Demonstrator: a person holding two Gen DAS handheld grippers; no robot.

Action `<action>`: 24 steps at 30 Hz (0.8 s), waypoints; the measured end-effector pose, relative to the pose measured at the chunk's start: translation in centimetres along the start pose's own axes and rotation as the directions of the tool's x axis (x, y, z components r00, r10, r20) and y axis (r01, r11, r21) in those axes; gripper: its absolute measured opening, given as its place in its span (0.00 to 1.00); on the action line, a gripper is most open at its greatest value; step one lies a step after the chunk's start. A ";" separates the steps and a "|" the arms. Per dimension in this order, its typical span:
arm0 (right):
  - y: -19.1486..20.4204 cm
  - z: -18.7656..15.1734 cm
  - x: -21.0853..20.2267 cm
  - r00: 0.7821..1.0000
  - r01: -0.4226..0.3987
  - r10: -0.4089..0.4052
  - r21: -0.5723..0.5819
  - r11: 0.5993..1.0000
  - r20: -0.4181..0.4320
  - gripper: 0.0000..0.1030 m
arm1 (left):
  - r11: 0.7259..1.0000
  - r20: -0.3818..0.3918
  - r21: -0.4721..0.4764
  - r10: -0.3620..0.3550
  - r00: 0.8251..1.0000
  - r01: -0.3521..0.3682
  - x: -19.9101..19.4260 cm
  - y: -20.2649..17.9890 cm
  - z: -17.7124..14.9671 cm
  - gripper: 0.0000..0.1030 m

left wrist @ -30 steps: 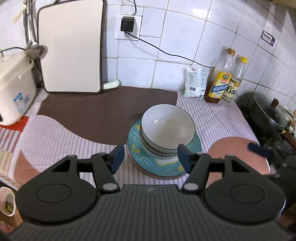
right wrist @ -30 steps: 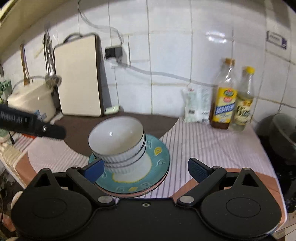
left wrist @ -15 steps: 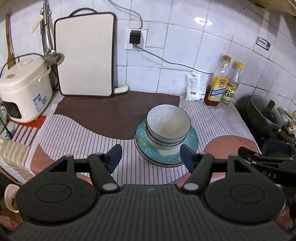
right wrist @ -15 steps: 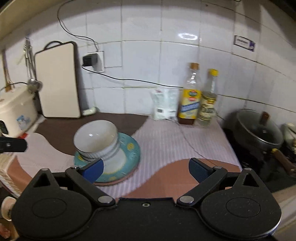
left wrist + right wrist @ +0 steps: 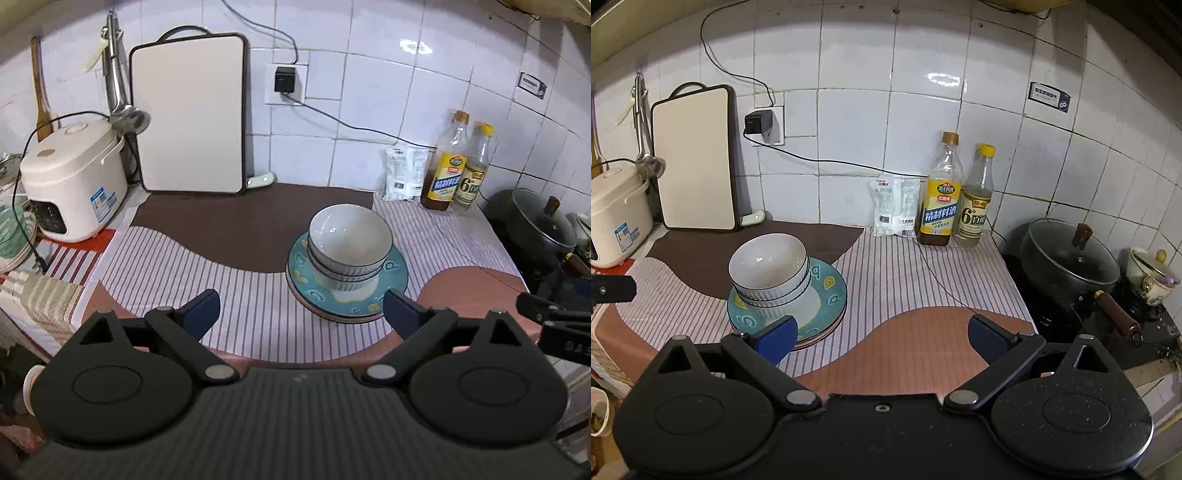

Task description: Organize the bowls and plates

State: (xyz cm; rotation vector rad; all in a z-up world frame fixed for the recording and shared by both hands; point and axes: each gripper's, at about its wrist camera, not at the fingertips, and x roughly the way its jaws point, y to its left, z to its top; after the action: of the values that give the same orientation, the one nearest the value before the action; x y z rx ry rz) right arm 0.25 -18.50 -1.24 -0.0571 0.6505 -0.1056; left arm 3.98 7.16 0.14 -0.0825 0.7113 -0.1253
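Left wrist view. Left gripper (image 5: 301, 306): jaws spread wide, holding nothing, drawn back from the stack since a second earlier, when its fingers flanked the bowls closely. Bowls (image 5: 350, 242): nested, white, ribbed, seated on the teal plate (image 5: 397, 271), which lay on further plates over the striped mat (image 5: 177, 266). Rice cooker (image 5: 72, 184) at far left and cutting board (image 5: 188, 114) against the tiles (the cooker shown whole in this view alone).

Right wrist view. Right gripper (image 5: 881, 336): jaws wide, empty, likewise retreated; bowls (image 5: 768, 271) and teal plate (image 5: 833, 291) now sat to its left, clear of the fingers. Lidded pot (image 5: 1071, 258) and two bottles (image 5: 940, 192) shown fully here, only marginal in the other view.

Assessment: both tools withdrawn from one finished stack suggests that the organizing was complete or nearly so.
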 end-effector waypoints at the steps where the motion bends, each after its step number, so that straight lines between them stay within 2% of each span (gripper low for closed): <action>1: 0.1 -0.1 -0.1 1.000 -0.004 0.004 -0.004 1.000 0.001 0.97 | 1.000 -0.004 -0.002 -0.001 1.000 0.001 0.1 0.0 -0.1 0.93; 5: 0.4 -0.5 -0.4 1.000 0.020 -0.020 -0.016 1.000 0.015 0.97 | 1.000 -0.001 0.007 0.008 1.000 -0.008 0.1 0.0 -0.3 0.93; 24: 0.8 -1.3 -0.1 1.000 0.010 -0.010 -0.004 1.000 0.014 0.97 | 0.998 -0.008 0.033 0.060 0.998 -0.060 0.7 -0.7 -1.4 0.93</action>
State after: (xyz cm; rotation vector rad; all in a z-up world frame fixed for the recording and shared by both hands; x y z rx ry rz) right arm -0.59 -17.70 -2.29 -0.0646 0.6363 -0.1136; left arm 3.52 6.36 -1.30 -0.0295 0.7197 -0.0800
